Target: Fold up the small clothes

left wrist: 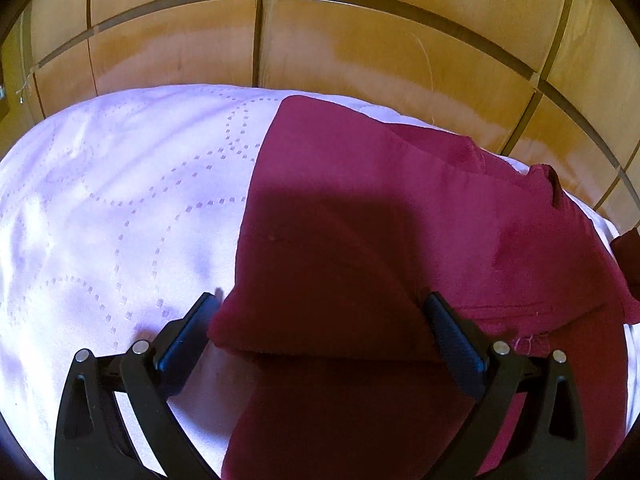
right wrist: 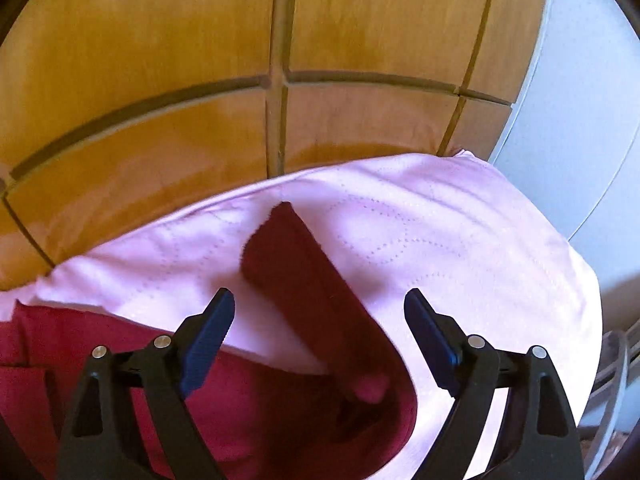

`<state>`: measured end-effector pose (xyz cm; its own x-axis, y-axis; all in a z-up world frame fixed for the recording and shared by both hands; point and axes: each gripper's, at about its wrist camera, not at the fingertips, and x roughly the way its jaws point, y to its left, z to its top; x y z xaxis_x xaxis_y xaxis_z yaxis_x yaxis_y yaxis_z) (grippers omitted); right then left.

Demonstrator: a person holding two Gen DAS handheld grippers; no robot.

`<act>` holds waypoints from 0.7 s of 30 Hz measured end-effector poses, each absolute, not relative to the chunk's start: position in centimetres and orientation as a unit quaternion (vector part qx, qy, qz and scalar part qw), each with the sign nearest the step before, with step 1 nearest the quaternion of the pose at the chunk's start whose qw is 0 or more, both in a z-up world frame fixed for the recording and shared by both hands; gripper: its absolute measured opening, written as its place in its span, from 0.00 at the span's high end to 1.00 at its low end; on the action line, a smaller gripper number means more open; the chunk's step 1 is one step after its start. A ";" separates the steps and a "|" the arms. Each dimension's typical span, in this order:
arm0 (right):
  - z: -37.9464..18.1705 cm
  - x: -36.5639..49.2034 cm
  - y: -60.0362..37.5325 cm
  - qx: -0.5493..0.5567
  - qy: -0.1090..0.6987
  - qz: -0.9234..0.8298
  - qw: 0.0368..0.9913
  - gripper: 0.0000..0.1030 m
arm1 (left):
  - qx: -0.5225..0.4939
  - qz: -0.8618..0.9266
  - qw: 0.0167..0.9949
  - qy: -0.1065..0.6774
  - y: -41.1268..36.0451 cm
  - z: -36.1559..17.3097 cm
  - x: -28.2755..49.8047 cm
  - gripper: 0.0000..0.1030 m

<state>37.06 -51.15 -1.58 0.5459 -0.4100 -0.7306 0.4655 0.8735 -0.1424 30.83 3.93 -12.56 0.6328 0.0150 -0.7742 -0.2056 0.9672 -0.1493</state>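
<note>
Dark red knit garment spread over a pale lilac quilted bedcover with dotted stitch curves, covering the right part of the bedcover in the left wrist view and reaching up to its far edge. One layer folded over another near the bottom, with a rounded folded corner sitting right between the fingers of the left gripper. Fingers spread wide there, nothing pinched; the left fingertip just beside the folded corner over bare bedcover, the right one over the red cloth. A stitched seam running across the fabric close to that right finger.

From the right wrist view, same dark red garment showing a long narrow sleeve-like strip pointing toward the far edge of the bedcover, with a curved opening lower down. Right gripper also wide open, strip running between the two fingers, gripping nothing. More red cloth bunched at the lower left.

Behind the bed, yellow-brown wooden panelled wardrobe doors with dark grooves. Pale grey-white wall off to the right.
</note>
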 end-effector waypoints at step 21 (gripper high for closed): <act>-2.0 33.3 -53.2 0.182 0.386 -0.199 0.882 0.93 | -0.121 0.059 0.898 0.419 4.0 -12.9 30.8 0.02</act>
